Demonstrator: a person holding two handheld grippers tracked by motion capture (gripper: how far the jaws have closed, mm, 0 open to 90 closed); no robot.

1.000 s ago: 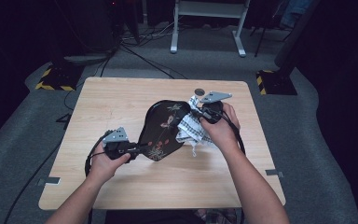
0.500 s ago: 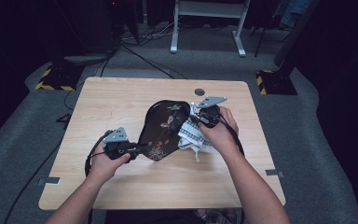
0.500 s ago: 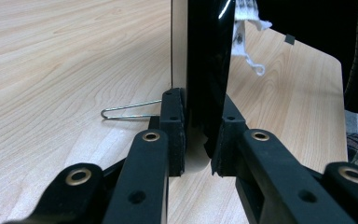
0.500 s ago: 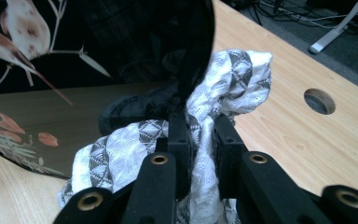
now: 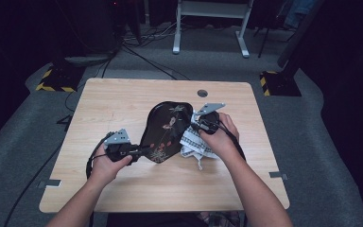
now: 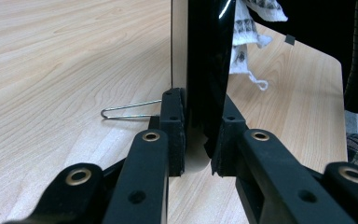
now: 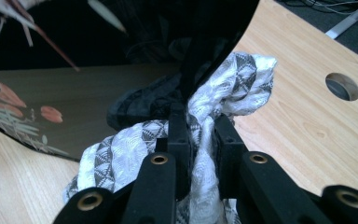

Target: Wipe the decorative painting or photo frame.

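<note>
High view showed a black lacquered tray with a painted flower pattern lying near the middle of the wooden surface, its near-left rim clamped in the left tool, seemingly to steady it while the other hand wiped. The right tool was closed on a bunched white cloth with dark triangles, pressed against the tray's right edge, which looked like cleaning along that rim. In the left gripper view the jaws pinched the glossy rim between their pads, the tray standing edge-on, so its painted face could not be read there. A thin wire loop lay on the wood beside the left jaw; what it belonged to was unclear. In the right gripper view the cloth bulged around the jaws and hid the pads, and the tray's dark gloss blurred where cloth met rim
</note>
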